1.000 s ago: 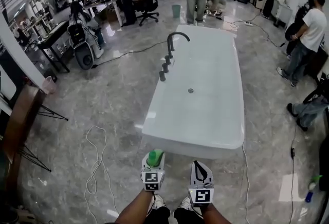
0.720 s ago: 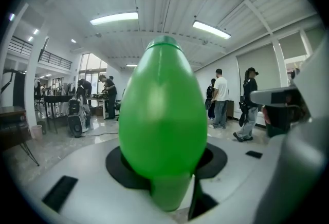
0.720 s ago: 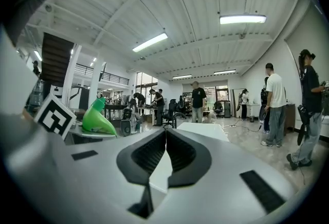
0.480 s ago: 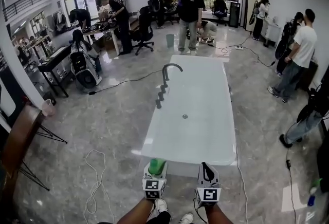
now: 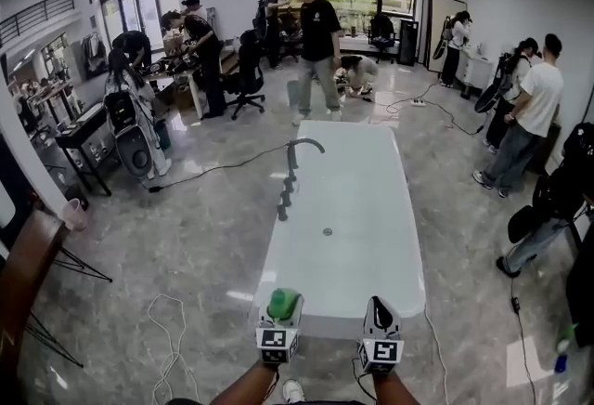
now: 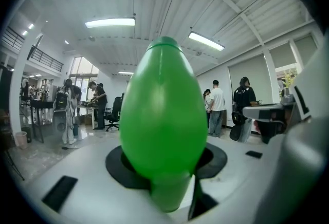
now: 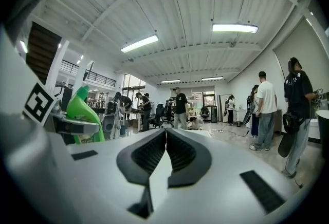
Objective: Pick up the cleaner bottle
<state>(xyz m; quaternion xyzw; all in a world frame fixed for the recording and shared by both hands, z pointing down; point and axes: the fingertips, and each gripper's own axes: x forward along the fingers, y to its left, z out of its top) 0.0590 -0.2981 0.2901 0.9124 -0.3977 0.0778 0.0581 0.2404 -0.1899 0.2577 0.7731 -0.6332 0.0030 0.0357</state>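
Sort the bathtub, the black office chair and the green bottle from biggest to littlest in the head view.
1. bathtub
2. black office chair, though it is far away
3. green bottle, smallest even though it is nearest the camera

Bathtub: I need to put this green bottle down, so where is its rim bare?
The bottle could go on the bathtub's near end or right rim, both bare. The left rim is crowded with the faucet and knobs.
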